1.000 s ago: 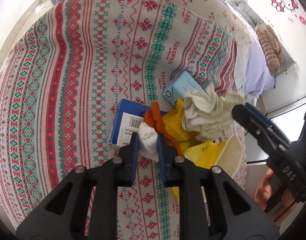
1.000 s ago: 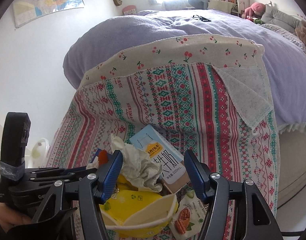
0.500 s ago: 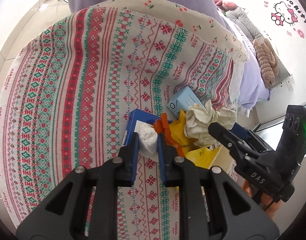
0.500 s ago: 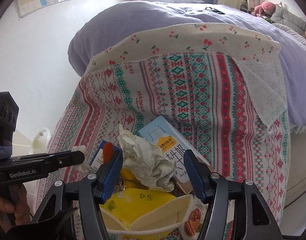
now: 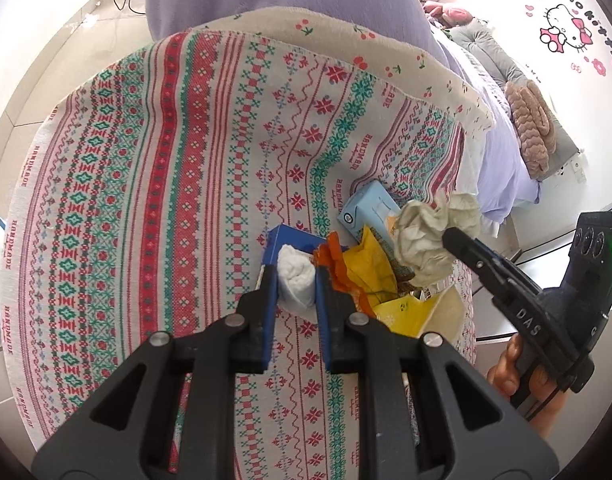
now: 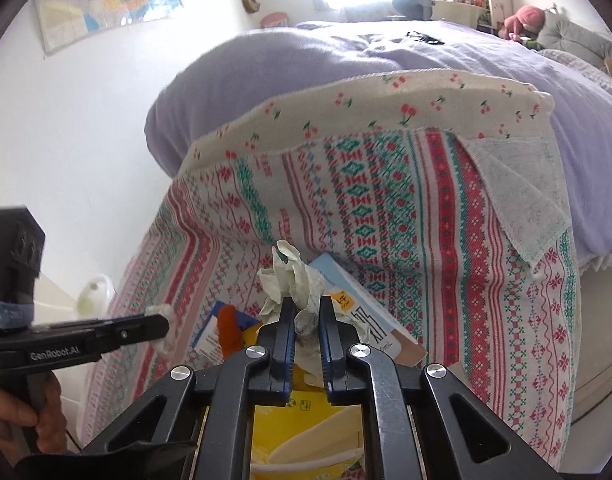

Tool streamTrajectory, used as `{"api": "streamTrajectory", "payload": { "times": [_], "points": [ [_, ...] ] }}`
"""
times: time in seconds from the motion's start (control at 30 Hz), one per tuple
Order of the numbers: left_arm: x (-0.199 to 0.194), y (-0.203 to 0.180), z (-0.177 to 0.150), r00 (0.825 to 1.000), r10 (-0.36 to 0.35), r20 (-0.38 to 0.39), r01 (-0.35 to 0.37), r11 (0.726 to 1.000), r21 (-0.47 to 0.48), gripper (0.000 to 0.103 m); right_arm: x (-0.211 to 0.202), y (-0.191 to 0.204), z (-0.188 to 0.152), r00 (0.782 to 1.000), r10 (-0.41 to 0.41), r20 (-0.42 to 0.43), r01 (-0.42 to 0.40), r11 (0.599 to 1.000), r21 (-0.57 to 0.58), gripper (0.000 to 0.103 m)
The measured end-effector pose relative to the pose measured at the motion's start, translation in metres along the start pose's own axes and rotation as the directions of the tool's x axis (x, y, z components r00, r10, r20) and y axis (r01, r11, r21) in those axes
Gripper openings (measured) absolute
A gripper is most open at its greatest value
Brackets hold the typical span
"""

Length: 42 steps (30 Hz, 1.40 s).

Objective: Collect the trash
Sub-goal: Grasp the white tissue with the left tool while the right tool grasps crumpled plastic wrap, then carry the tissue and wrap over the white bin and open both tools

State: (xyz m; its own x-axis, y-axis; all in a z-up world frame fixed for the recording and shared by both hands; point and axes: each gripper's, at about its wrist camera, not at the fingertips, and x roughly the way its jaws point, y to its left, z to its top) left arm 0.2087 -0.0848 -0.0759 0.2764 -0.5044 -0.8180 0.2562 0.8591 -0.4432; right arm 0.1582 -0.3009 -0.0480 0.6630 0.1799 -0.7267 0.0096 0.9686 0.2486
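Observation:
My left gripper (image 5: pixel 296 280) is shut on a white tissue wad (image 5: pixel 294 274), held over a blue card packet (image 5: pixel 292 242). My right gripper (image 6: pixel 307 316) is shut on a crumpled greyish paper ball (image 6: pixel 292 280), which also shows in the left wrist view (image 5: pixel 429 240). Beside them lie a light blue milk carton (image 5: pixel 369 208), an orange wrapper (image 5: pixel 333 256) and a yellow packet (image 5: pixel 371 268). A cream bin with a yellow liner (image 6: pixel 306 436) sits right below my right gripper.
The trash pile lies on a red and green patterned cloth (image 5: pixel 166 184) spread over a bed with a purple duvet (image 6: pixel 385 64). The cloth's edge drops to the floor at left. A snack packet lies by the bin's edge.
My right gripper has shut on the crumpled paper ball and lifted it a little. My left gripper has risen and pulled back with the tissue wad.

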Motion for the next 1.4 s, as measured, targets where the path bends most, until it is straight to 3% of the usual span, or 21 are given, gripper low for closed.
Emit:
{"api": "streamTrajectory", "payload": {
  "times": [0.3, 1.07, 1.4],
  "points": [
    [-0.013, 0.007, 0.0, 1.0, 0.003, 0.023, -0.003, 1.0, -0.004, 0.02, -0.018, -0.003, 0.001, 0.998, 0.02, 0.065, -0.021, 1.0, 0.016, 0.011],
    [-0.05, 0.04, 0.003, 0.995, 0.022, 0.092, -0.017, 0.998, -0.054, 0.02, -0.039, 0.05, -0.002, 0.981, 0.095, 0.167, -0.08, 0.992, -0.096, 0.01],
    [-0.085, 0.095, 0.0, 0.985, 0.085, 0.15, -0.062, 0.987, -0.151, 0.02, -0.019, 0.129, -0.01, 0.975, 0.185, 0.122, -0.157, 0.964, -0.213, 0.01]
  ]
}}
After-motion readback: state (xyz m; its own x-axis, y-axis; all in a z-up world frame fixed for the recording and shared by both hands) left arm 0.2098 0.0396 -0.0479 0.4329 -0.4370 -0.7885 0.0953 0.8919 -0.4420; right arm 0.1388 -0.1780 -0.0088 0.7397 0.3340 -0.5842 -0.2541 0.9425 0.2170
